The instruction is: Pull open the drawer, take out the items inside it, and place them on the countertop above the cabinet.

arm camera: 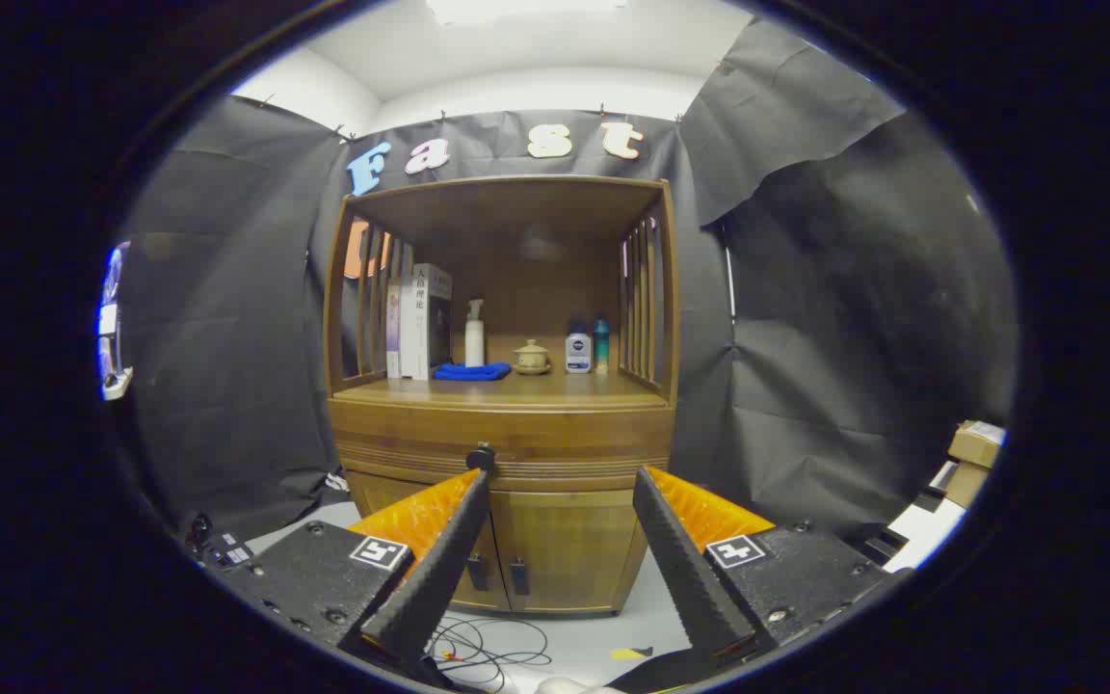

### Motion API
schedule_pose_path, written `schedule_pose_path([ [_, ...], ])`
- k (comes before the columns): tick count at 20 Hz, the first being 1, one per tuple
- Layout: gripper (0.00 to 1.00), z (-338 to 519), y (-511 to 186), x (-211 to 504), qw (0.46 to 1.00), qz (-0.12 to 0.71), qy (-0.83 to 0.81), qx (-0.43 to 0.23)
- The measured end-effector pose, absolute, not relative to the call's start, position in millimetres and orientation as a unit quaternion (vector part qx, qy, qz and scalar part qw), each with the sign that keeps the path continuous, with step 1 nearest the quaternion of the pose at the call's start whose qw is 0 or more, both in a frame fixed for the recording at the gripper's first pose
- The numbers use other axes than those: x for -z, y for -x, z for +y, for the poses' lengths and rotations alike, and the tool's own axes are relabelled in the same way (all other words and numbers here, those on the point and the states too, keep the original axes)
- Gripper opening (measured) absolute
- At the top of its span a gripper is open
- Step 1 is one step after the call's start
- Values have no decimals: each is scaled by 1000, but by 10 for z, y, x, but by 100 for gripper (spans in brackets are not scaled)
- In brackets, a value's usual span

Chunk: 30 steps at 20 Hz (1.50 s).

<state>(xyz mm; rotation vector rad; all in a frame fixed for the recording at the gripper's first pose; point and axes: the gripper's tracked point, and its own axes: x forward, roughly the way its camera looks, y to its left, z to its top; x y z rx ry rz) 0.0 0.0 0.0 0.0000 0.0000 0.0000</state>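
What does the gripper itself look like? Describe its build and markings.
The gripper has two long fingers with ribbed, saw-toothed inner faces that taper toward the tips. Each sits on a flat, dark, textured plate fastened with screws and carrying a square black-and-white marker.

Open gripper [560, 477] faces shut drawer [502, 439]; nothing stands between.

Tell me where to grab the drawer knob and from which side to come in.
Grip the small dark round drawer knob by its sides, coming straight in from the front. It juts out from the closed drawer front toward the camera, so fingers can likely close around it. The hand-held gripper is open, its left fingertip near the knob.
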Motion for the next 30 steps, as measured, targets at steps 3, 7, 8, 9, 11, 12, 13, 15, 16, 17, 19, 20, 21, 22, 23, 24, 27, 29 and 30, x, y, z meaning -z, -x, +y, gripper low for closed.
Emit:
schedule_pose_path([
  [3,98,-24,-1,-19,1000,-1,-2,3],
  [7,98,-41,-12,-46,1000,-4,0,8],
  [8,98,-45,-10,-56,1000,-5,1,8],
  [9,98,-39,-14,-58,1000,-5,2,8],
  [11,98,-27,-17,-51,1000,-5,2,7],
  [12,98,-28,-29,-51,1000,-4,3,7],
  [13,98,-16,-37,-49,1000,-3,5,7],
  [15,98,-7,-71,-59,1000,-3,7,6],
  [16,98,-2,-102,-79,1000,-4,6,6],
  [17,98,9,-134,-105,1000,-5,6,4],
  [19,97,28,-230,-152,1000,-7,6,4],
  [20,97,63,-301,-202,1000,-12,6,0],
  [21,97,114,-382,-238,1000,-14,10,-4],
  [22,97,150,-469,-265,1000,-17,13,-5],
  [23,98,185,-573,-284,1000,-18,16,-7],
  [24,98,248,-681,-312,1000,-21,16,-11],
  [27,98,478,-1030,-268,1000,-10,7,-29],
  [29,98,615,-1264,-231,999,-6,-1,-36],
  [30,98,657,-1388,-203,999,0,-1,-34],
])
